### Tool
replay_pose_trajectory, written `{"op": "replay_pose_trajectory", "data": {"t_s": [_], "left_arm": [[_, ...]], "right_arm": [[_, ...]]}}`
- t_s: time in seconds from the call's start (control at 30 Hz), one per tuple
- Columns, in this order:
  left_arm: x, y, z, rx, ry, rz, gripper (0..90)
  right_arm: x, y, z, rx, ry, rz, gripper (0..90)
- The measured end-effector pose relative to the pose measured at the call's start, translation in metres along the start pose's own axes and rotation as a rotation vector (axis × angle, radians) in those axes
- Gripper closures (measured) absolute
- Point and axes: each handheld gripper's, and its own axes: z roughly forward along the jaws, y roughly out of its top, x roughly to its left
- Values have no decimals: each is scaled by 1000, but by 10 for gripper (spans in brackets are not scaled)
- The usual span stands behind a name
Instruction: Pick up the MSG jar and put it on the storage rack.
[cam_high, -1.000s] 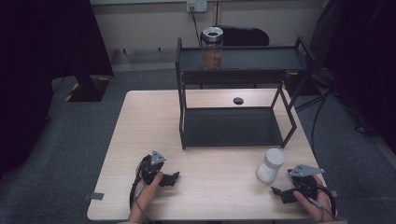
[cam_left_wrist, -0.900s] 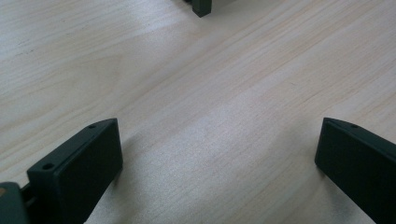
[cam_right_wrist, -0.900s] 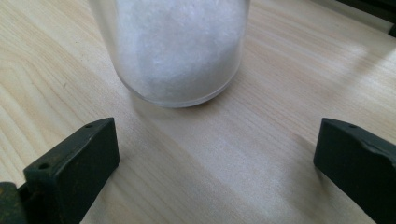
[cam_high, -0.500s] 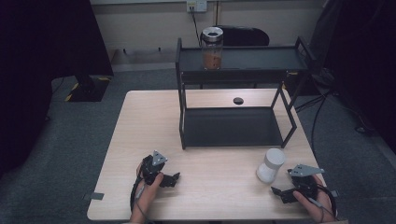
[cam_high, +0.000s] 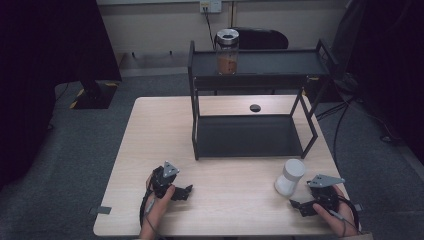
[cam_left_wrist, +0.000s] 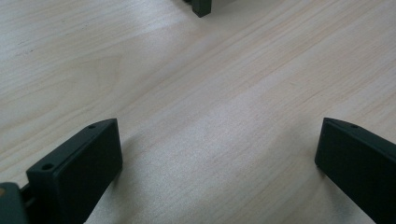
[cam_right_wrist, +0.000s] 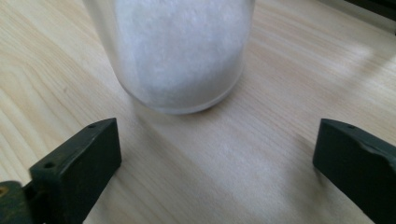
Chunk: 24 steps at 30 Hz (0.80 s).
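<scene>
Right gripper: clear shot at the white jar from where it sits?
Probably yes. The right gripper stands open facing the white jar, with bare table between them and nothing in the way; the jar is not yet between the jaws.

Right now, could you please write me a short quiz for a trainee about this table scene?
1. True or false: the right gripper is shut on the white jar.
2. Where does the jar with brown contents stand? A. on the table B. on the top shelf of the black rack C. on the lower shelf
3. What small dark thing lies on the table behind the rack?

Key
1. False: its jaws stand open and the jar is ahead of them, untouched.
2. B
3. A small black round thing, perhaps a lid.
</scene>
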Motion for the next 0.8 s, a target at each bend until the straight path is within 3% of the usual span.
{"op": "replay_pose_trajectory", "data": {"t_s": [0.23,0.5,0.8], "left_arm": [[0,0,0,0,0,0,0],[0,0,0,0,0,0,0],[0,0,0,0,0,0,0]], "right_arm": [[-3,7,-3,-27,36,4,16],[0,19,-6,-60,37,-18,14],[3,31,-8,-114,42,-4,43]]}}
